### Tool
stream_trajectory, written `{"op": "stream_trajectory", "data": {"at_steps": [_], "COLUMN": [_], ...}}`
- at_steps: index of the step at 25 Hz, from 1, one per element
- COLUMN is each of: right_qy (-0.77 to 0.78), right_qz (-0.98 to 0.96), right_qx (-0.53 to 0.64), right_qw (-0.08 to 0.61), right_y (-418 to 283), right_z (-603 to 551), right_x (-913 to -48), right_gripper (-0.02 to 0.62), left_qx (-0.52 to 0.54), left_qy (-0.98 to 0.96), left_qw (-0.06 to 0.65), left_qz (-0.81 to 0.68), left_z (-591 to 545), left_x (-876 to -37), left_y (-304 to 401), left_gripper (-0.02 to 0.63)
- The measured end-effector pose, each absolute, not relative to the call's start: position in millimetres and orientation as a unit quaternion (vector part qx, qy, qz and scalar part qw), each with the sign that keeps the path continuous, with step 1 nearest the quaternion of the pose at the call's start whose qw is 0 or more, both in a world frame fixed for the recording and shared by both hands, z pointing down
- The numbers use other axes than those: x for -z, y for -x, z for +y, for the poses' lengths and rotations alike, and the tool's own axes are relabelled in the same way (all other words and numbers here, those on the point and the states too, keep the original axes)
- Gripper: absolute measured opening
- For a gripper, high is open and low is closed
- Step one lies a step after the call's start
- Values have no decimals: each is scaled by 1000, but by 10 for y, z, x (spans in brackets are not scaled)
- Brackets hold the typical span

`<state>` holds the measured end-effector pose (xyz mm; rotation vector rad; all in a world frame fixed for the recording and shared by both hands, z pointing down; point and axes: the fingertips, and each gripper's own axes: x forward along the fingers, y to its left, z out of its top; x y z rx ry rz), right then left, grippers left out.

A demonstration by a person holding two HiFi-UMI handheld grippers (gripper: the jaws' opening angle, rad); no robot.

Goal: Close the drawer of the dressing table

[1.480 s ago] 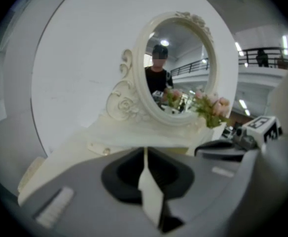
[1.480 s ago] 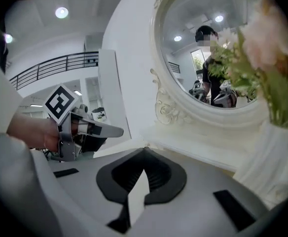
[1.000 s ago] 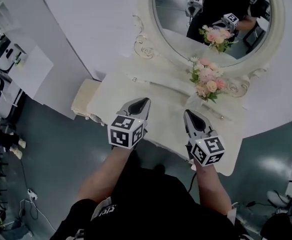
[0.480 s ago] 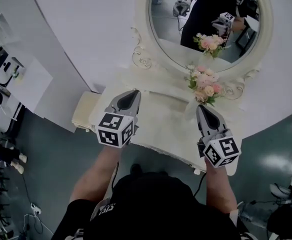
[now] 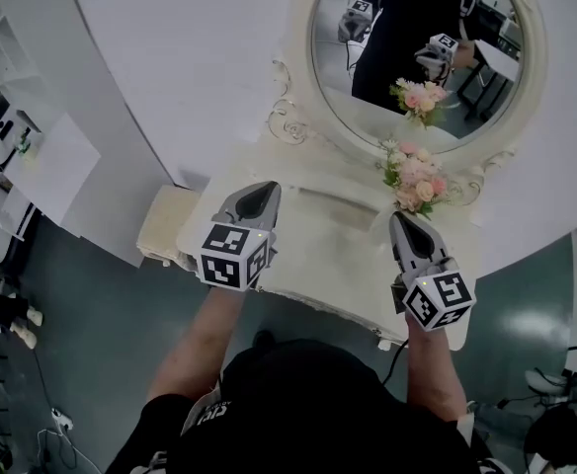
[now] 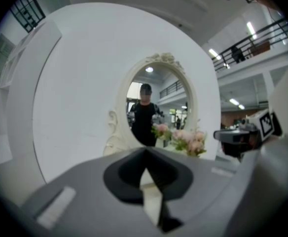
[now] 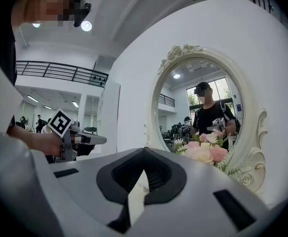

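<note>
The cream dressing table (image 5: 328,237) stands against the white wall, with an oval mirror (image 5: 407,47) and a bunch of pink flowers (image 5: 415,178) on its top. From above I cannot make out its drawer front. My left gripper (image 5: 261,190) hangs over the table's left part, shut and empty. My right gripper (image 5: 401,221) hangs over the right part, just in front of the flowers, also shut and empty. Both point level at the mirror (image 6: 154,107). In the left gripper view the jaws (image 6: 145,154) are together; in the right gripper view they (image 7: 144,152) are too.
A small cream stool (image 5: 162,223) stands at the table's left end. A white desk (image 5: 51,156) is further left, and cables (image 5: 56,418) lie on the grey-green floor. The person's body is close to the table's front edge.
Both grippers have risen from the table's front edge and now hang higher over its top. The left one has also shifted left.
</note>
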<state>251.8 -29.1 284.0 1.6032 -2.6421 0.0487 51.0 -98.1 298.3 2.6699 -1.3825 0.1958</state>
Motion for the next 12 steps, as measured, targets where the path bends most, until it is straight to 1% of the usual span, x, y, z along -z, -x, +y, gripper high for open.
{"op": "stream_trajectory", "data": {"at_steps": [12], "right_qy": [-517], "right_qz": [-855], "right_qx": [-27], "right_qw": [28], "right_y": [-2521], "right_z": [-238], "right_x": [-2892], "right_gripper": [-9], "left_qx": [-79], "left_qy": [-891], "left_qw": [67], "left_qz": [-442], "left_z": [-934], "left_x": [-3058], "left_y": [-614], "left_gripper": [11]}}
